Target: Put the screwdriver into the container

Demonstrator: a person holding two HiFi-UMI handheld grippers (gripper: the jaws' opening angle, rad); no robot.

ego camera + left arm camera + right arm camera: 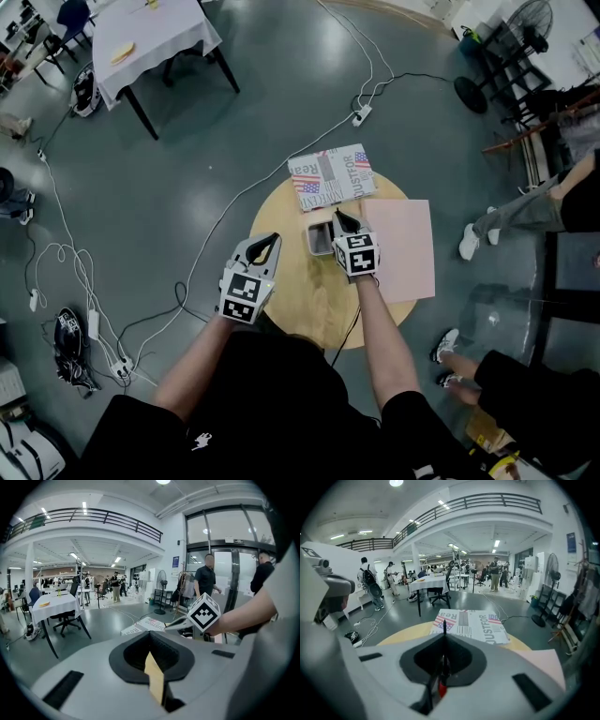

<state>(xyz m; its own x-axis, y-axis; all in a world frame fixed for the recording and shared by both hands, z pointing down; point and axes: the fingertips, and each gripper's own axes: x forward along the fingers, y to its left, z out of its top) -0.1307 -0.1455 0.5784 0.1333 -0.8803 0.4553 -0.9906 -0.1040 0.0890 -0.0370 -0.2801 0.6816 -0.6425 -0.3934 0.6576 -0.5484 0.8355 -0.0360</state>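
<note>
The right gripper (340,219) is clenched on the screwdriver (444,629). In the right gripper view its two jaws stand pressed together, with the thin dark shaft rising upright out of the seam between them. A red part of the tool shows lower down, in the dark recess behind the jaws. The shaft's tip points toward the printed box (471,623) that lies at the far side of the round wooden worktop (291,281).

In the head view, the right gripper hangs over the worktop just beside the right edge of the small grey container (319,240). The screwdriver itself is too small to make out in that view. Whether its tip is over the container's opening cannot be told. A pink sheet (403,248) lies flat on the worktop to the right of the container, and its far corner overhangs the worktop's edge.

The left gripper (150,634) is closed with nothing between its jaws; a tan pad shows along the seam. In the head view it is held near the worktop's left edge, apart from the container and touching nothing there.
</note>
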